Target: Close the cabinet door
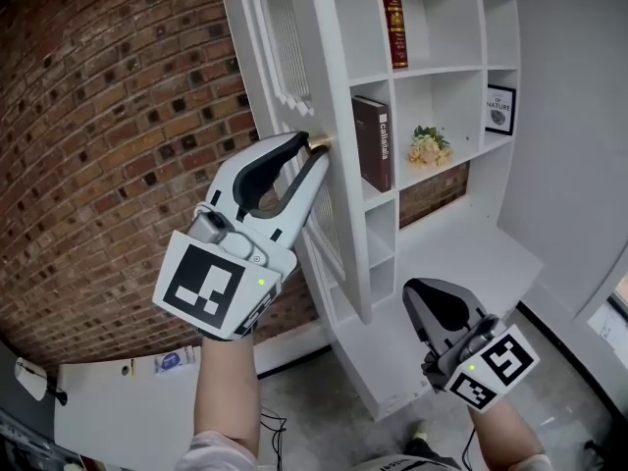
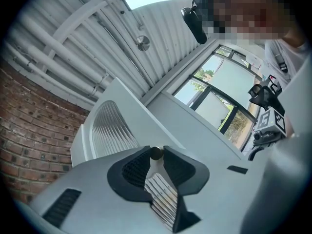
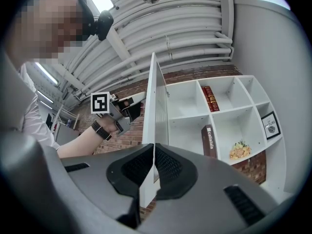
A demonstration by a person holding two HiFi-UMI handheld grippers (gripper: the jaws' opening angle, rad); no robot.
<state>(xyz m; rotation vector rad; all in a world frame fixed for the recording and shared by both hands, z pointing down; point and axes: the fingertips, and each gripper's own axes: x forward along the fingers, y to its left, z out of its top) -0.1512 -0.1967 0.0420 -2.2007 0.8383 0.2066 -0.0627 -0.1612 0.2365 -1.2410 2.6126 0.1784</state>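
Note:
The white cabinet door (image 1: 285, 57) with a ribbed glass panel stands swung out from the shelf unit (image 1: 446, 67). In the right gripper view the door (image 3: 158, 111) shows edge-on. My left gripper (image 1: 316, 151) is raised to the door's edge, and its jaws are shut on the small brass knob (image 1: 323, 143). In the left gripper view the knob (image 2: 156, 153) sits pinched between the two tips, with the ribbed panel (image 2: 107, 126) behind. My right gripper (image 1: 424, 292) hangs lower right, in front of the shelf's base. It is shut, tips together and nothing between them (image 3: 154, 146).
Behind the door is a brick wall (image 1: 118, 116). The shelves hold a red book (image 1: 392, 18), a dark brown book (image 1: 373, 140), a bunch of flowers (image 1: 430, 147) and a framed picture (image 1: 499, 109). A grey wall closes the right side.

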